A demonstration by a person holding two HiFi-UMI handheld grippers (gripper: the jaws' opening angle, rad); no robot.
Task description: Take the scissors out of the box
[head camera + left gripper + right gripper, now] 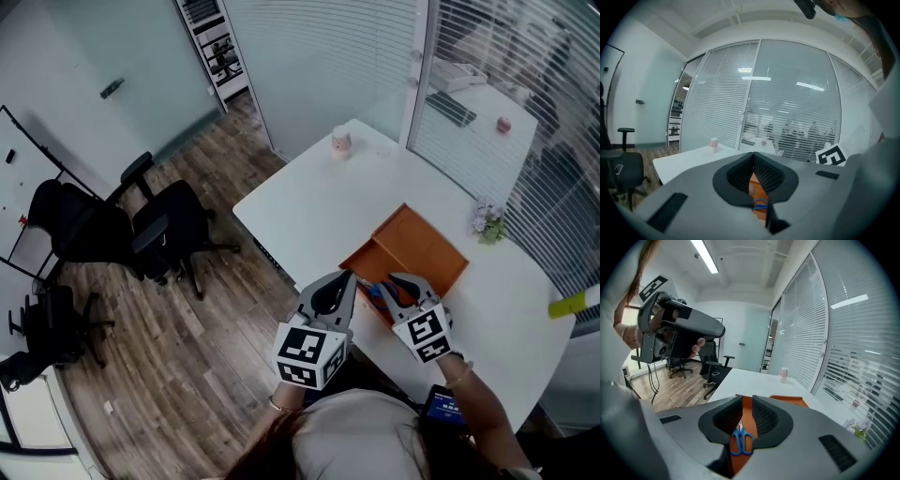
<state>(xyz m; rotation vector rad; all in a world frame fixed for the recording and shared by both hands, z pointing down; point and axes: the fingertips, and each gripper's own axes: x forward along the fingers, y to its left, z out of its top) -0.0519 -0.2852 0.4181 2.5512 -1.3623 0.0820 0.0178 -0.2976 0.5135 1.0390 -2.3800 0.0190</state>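
over the orange box (422,248) the right claw (747,400) hangs spread; lower it straight, then pinch the scissors (742,442) by the handles.

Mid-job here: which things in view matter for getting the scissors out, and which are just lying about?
Job: orange box, open; scissors lying in it; right gripper, jaws apart, aimed at the scissors; left gripper, jaws together.

Lying about: pink cup; small flowers; office chairs; yellow object.
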